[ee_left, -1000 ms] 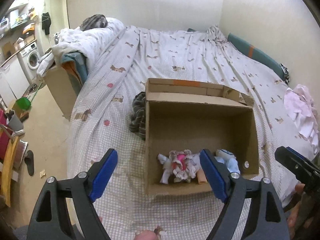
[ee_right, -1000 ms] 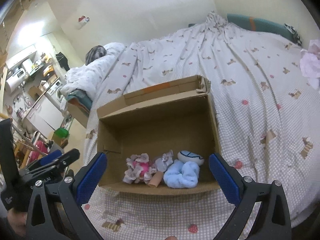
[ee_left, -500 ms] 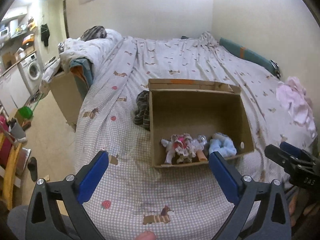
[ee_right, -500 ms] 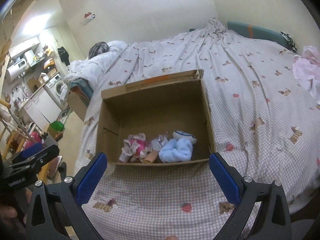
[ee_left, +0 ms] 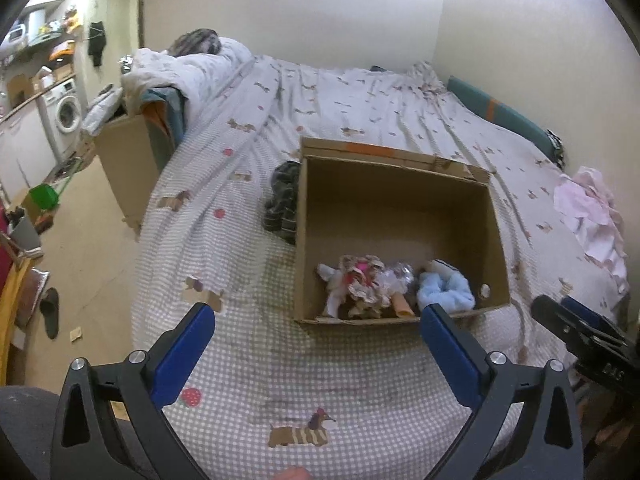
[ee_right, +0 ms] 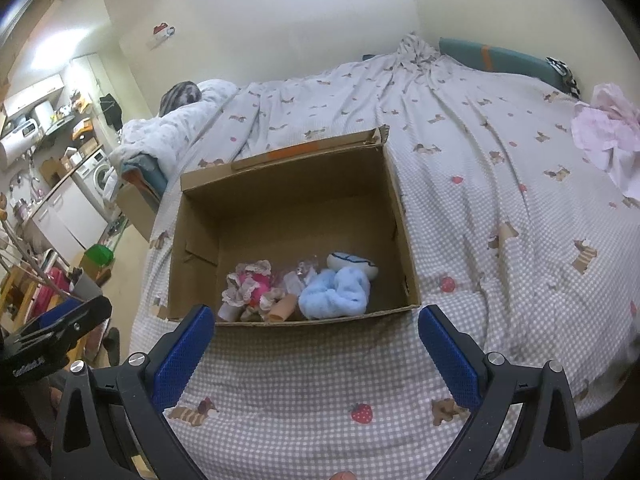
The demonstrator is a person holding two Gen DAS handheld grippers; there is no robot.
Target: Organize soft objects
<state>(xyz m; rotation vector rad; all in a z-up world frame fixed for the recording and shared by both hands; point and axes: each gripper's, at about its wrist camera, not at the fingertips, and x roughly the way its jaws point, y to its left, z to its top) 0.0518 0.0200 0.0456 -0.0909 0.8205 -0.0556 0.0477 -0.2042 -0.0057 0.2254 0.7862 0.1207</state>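
Note:
An open cardboard box (ee_left: 396,200) (ee_right: 288,208) stands on the bed. Against its near wall lie a pink frilly doll (ee_left: 362,284) (ee_right: 250,284), a fluffy light-blue piece (ee_left: 446,290) (ee_right: 334,292) and a white item with a blue line (ee_right: 352,264). My left gripper (ee_left: 316,312) hovers open and empty over the bedcover, just in front of the box. My right gripper (ee_right: 316,314) stands beside it, also open and empty. A dark striped cloth (ee_left: 282,202) lies against the box's left side. A pink cloth (ee_left: 588,212) (ee_right: 604,132) lies on the bed at the right.
The bed wears a checked cover (ee_left: 320,392) with dog prints. A white duvet (ee_left: 188,72) is piled at its far left over another cardboard box (ee_left: 128,168). Bare floor (ee_left: 88,232), a slipper (ee_left: 50,312) and a washing machine (ee_left: 66,114) lie to the left.
Both grippers have drawn back from the box, so more bedcover shows before it. The left jaws have spread wider. The things in the box have not moved.

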